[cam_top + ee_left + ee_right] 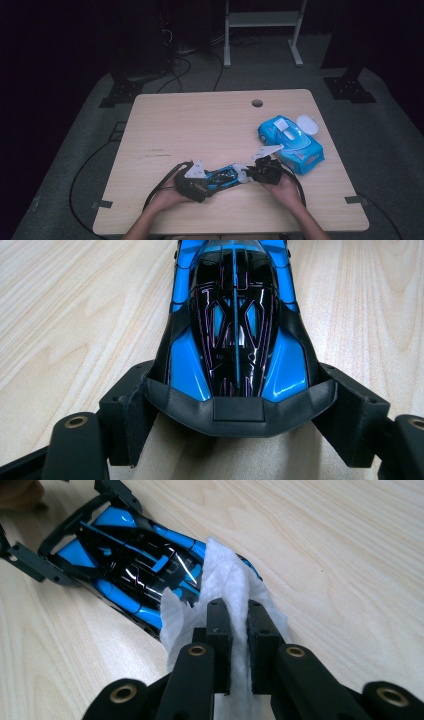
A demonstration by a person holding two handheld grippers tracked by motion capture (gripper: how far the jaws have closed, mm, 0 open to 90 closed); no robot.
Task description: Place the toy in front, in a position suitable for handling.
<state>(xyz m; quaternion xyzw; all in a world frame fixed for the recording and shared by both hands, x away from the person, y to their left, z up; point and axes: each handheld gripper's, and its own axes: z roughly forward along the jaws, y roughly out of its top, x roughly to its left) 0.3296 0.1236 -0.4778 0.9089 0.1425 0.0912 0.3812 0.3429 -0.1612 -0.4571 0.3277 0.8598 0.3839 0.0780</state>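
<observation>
Bench [210,125]: wipes pack [292,142] at right of the high view, lid open. Toy car [225,176] lies low centre; my left tongs [240,412] clamp its tail. Right tongs [239,630] pinch a wipe [220,580] draped over its nose. I judge wiping just begun, most bodywork left.

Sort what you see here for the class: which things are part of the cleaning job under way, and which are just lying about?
In the job:
- blue toy car, held by the left tongs
- white wipe, pinched in the right tongs and draped on the car
- wipes pack, lid open

Lying about:
- table's cable hole
- white stand on the floor behind
</observation>
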